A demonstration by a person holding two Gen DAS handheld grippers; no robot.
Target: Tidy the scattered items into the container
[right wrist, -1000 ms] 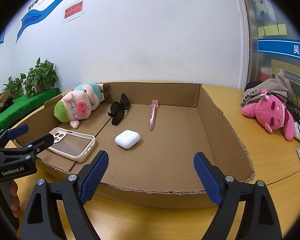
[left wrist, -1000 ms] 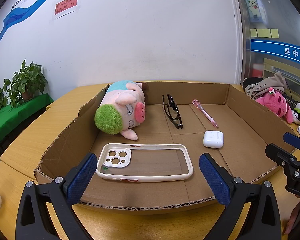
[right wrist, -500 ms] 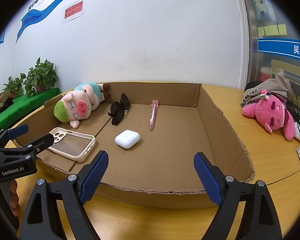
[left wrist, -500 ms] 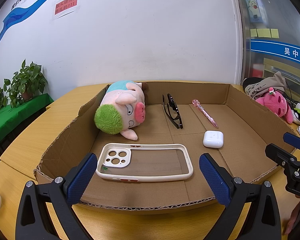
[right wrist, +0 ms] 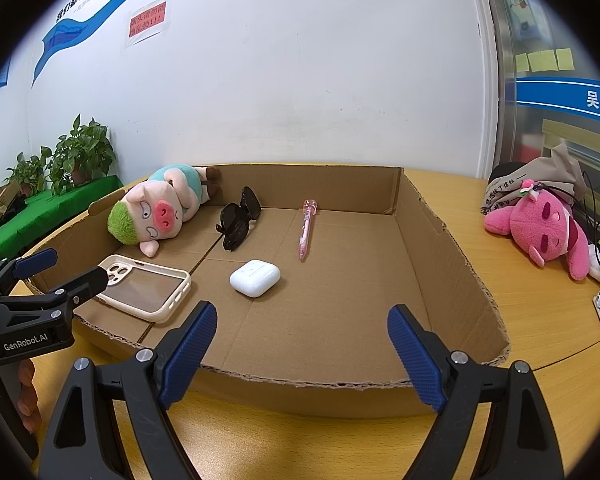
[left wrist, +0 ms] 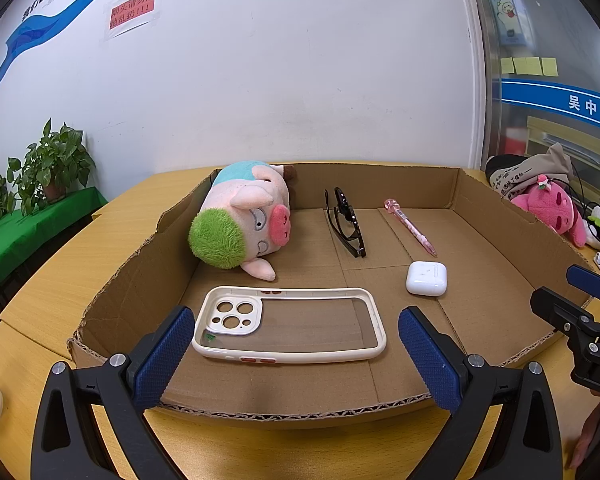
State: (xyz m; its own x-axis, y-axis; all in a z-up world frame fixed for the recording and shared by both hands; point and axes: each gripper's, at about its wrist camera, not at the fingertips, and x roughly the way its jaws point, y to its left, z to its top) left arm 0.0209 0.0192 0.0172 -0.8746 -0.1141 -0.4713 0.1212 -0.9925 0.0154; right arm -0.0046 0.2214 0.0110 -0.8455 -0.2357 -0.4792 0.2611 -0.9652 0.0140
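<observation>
Cardboard box: shallow, open-topped, torn corrugated rim, set on a yellow wooden table; holds five items, listed near to far. Left gripper: jaws spread wide, nothing between the blue pads, poised at the near rim of the box above the phone case. Right gripper: jaws spread wide, empty, poised at the near rim toward the bare right half of the box floor. Phone case: cream frame, clear back, camera cut-outs to the left, flat on the box floor just inside the near wall. Earbud case: white, rounded, closed, flat on the floor right of the phone case and apart from it. Sunglasses: black, folded, resting mid-floor, between the pig and the pen. Pen: pink, lying flat, knobbed end toward the far wall, tip pointing at the earbud case, not touching it. Plush pig: pink face, green tuft, teal body, lying on its side in the far left corner against the left wall. Outside the box, on the table to the right: pink plush toy lying against a grey cloth bag. Far left, beyond the table: potted plants on a green-covered ledge.
</observation>
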